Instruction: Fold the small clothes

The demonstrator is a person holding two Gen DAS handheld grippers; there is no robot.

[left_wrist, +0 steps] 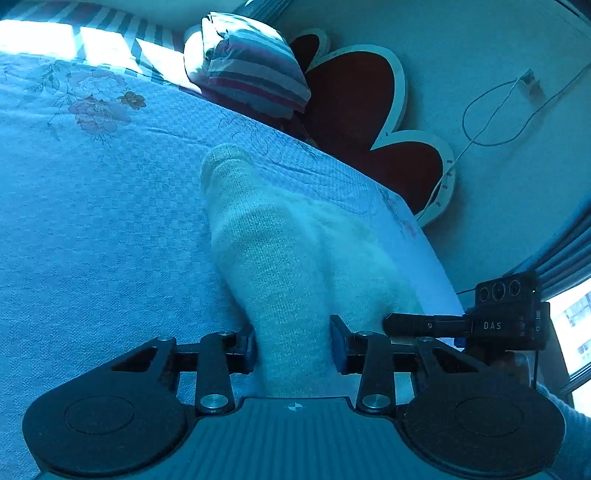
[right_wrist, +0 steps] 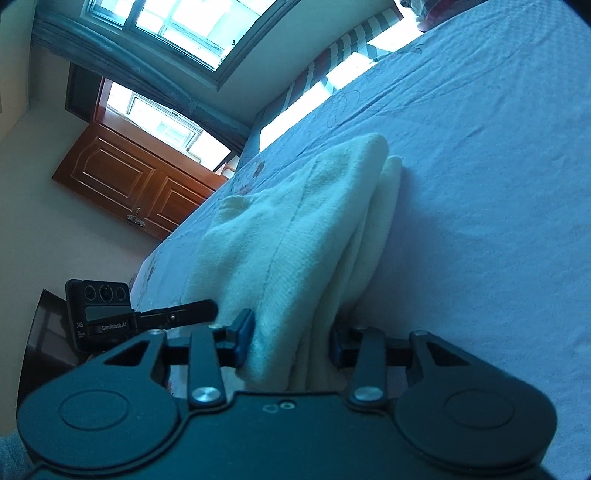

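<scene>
Looking over the whole scene, I see the bed (left_wrist: 92,221) with its blue flowered cover filling most of both views; a heart-shaped headboard (left_wrist: 354,107) and a striped pillow (left_wrist: 255,74) stand at the far end, and a wooden cabinet (right_wrist: 129,181) under the windows (right_wrist: 192,26). On the bed lies the cream knitted garment (left_wrist: 280,236), already doubled in layers, so I judge the folding is partly done. My left tool (left_wrist: 293,349) and right tool (right_wrist: 291,341) each pinch its near edge, narrow on the cloth.
</scene>
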